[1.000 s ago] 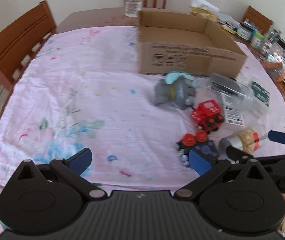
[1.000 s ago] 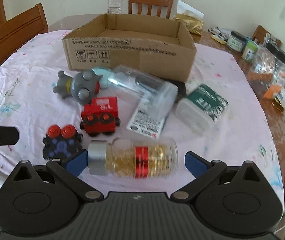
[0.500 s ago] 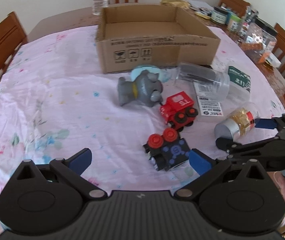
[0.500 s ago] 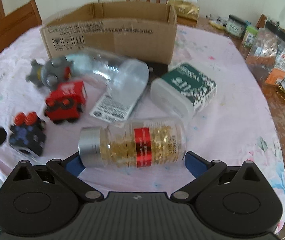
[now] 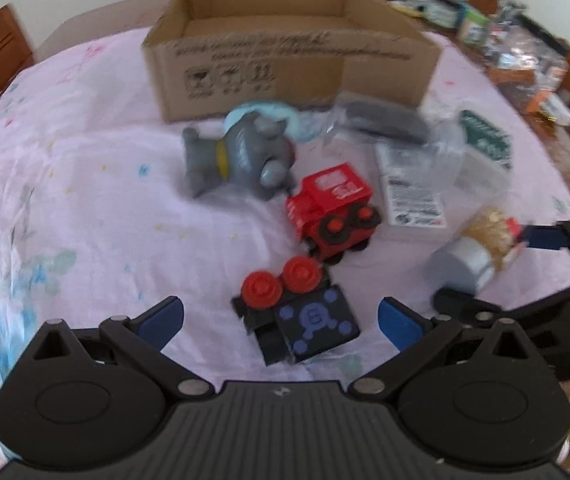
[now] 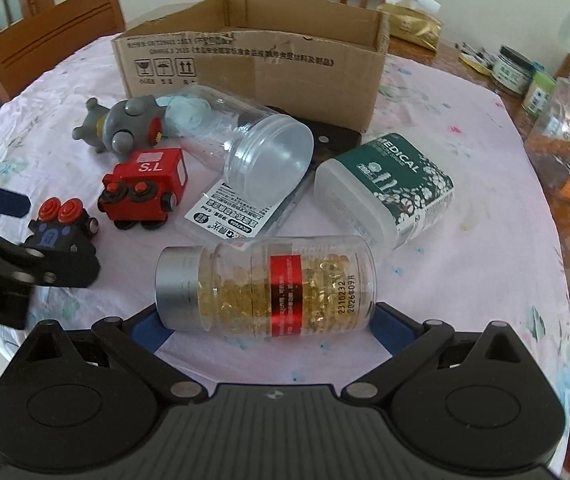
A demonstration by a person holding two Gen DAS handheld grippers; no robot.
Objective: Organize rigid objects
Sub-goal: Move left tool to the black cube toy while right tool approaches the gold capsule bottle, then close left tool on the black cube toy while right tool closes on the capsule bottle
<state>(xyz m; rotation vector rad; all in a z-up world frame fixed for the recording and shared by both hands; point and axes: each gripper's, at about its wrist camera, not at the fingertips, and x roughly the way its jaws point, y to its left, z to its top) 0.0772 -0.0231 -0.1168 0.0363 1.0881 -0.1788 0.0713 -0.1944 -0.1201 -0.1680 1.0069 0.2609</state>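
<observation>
both grippers spread over toys and a capsule bottle

the left gripper (image 5: 281,318) has its fingers spread wide, gripping nothing; the dark blue toy block (image 5: 299,312) with two red wheels lies between its fingertips, touching neither; just beyond the fingers sits the red toy engine (image 5: 333,210), and further ahead lies the grey toy figure (image 5: 237,156); ahead of that stands the open cardboard box (image 5: 289,64); this view is blurred.

the right gripper (image 6: 263,328) also has its fingers spread; the capsule bottle (image 6: 265,286) lies on its side across the gap between them, silver cap toward the left fingertip, base toward the right one; whether the pads touch it cannot be told; beyond the fingers lies a clear empty jar (image 6: 245,140) on its side, and ahead to the right a green-labelled medical tub (image 6: 385,188); everything rests on the pink tablecloth (image 6: 465,240).
</observation>
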